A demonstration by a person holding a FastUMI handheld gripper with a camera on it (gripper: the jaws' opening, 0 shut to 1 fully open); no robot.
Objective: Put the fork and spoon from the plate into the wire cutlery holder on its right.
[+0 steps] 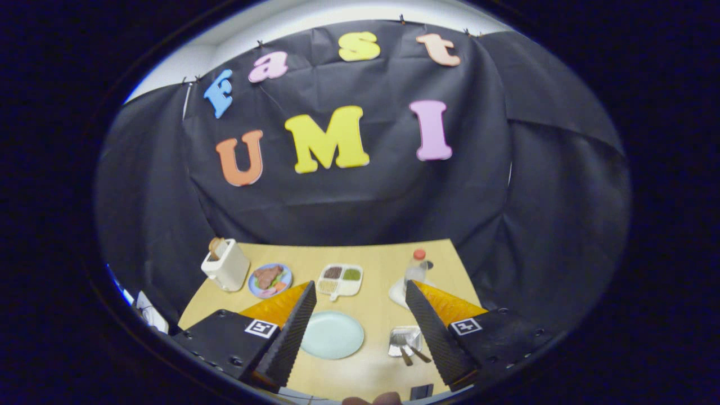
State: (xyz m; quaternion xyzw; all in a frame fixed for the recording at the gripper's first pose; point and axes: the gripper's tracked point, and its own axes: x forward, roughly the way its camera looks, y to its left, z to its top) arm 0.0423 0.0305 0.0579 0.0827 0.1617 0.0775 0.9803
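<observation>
1. Black cloth backed a pale wooden table (371, 365) as I looked down from well above it.
2. My gripper (360, 337) hung high with its fingers spread wide, gripping nothing.
3. Between the fingers lay the pale green plate (332, 334), and it looked bare.
4. At three o'clock from the plate sat the wire cutlery holder (405, 341), close to my right finger (436, 332); the fork and spoon (406, 351) seemed already in it, handles pointing toward five o'clock, though I could not tell one from the other.
5. Farther off, at twelve o'clock, a divided tray (340, 279) held food in its compartments; a food plate (270, 279) and toaster (225, 264) stood at ten o'clock, a bottle (415, 270) at one.
</observation>
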